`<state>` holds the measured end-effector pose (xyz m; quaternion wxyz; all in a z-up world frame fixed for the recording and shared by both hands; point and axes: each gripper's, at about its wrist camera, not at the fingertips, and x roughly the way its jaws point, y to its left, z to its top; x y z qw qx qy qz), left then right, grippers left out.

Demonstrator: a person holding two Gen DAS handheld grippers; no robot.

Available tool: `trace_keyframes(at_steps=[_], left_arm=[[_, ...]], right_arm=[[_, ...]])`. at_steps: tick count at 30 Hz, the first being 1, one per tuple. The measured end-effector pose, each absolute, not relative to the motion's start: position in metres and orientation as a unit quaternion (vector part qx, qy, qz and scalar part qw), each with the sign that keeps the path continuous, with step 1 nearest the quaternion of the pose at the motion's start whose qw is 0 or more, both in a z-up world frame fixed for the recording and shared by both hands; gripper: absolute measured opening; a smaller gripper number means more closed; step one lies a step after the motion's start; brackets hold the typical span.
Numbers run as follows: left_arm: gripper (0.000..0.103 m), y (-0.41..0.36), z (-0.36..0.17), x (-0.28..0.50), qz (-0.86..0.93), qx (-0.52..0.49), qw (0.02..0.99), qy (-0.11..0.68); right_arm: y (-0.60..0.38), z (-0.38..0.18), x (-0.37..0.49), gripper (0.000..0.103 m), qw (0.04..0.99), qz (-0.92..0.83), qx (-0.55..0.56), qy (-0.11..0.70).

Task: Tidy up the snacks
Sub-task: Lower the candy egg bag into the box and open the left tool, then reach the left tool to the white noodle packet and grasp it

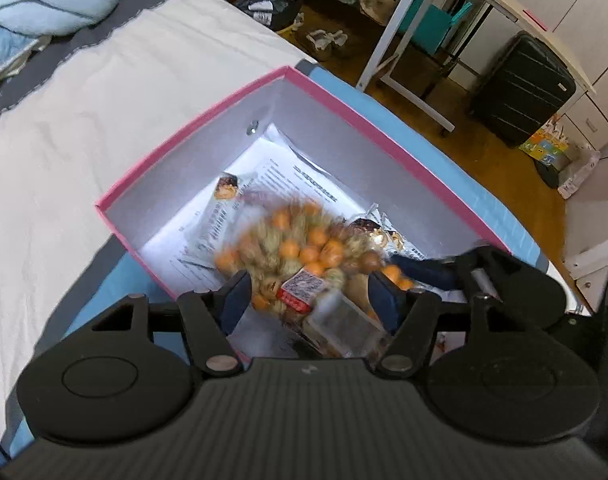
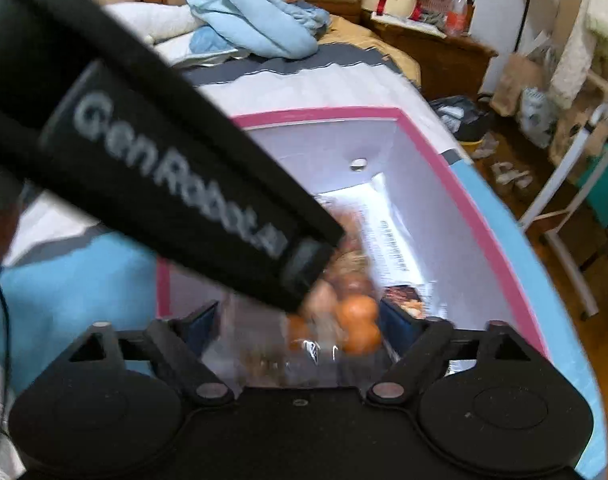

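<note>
Bed (image 1: 103, 92) under everything, white sheet beyond the fingers, blue cover beside them. Pink-rimmed box (image 1: 191, 128) sits on it, open, white inside, straight ahead of both grippers; printed paper sheets (image 1: 263, 184) line its floor. Clear bag of orange fruit with dry husks (image 1: 299, 244) is inside the box, lying on the paper, blurred, with a red-labelled end nearest the camera. Left gripper (image 1: 310, 292): blue pads either side of the bag's near end, jaws partly spread; can't tell if the pads touch it. Right gripper (image 2: 299, 320): jaws spread wide, bag between the fingers, pads clear of it, released. Small snack packets (image 1: 384, 236) just past the bag.
</note>
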<state>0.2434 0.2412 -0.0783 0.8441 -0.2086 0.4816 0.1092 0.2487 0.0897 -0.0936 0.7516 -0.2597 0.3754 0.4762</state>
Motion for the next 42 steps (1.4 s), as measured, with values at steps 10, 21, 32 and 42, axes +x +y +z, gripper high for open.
trace_keyframes(at_steps=[10,21,32,42], left_arm=[[0.064,0.228,-0.052,0.210,0.073,-0.152,0.861,0.479],[0.068,0.160,-0.002,0.166,0.005,-0.049,0.890,0.453],[0.073,0.092,0.025,0.127,-0.049,0.025,0.894,0.445],[0.075,0.048,0.015,0.112,-0.094,0.055,0.877,0.468]], right_arm=[[0.026,-0.055,0.217,0.093,0.784,0.447,-0.192,0.385],[-0.045,-0.017,0.180,0.093,0.815,0.421,-0.129,0.375],[-0.097,0.005,0.144,0.093,0.833,0.384,-0.153,0.367],[-0.138,-0.001,0.120,0.093,0.841,0.350,-0.144,0.387]])
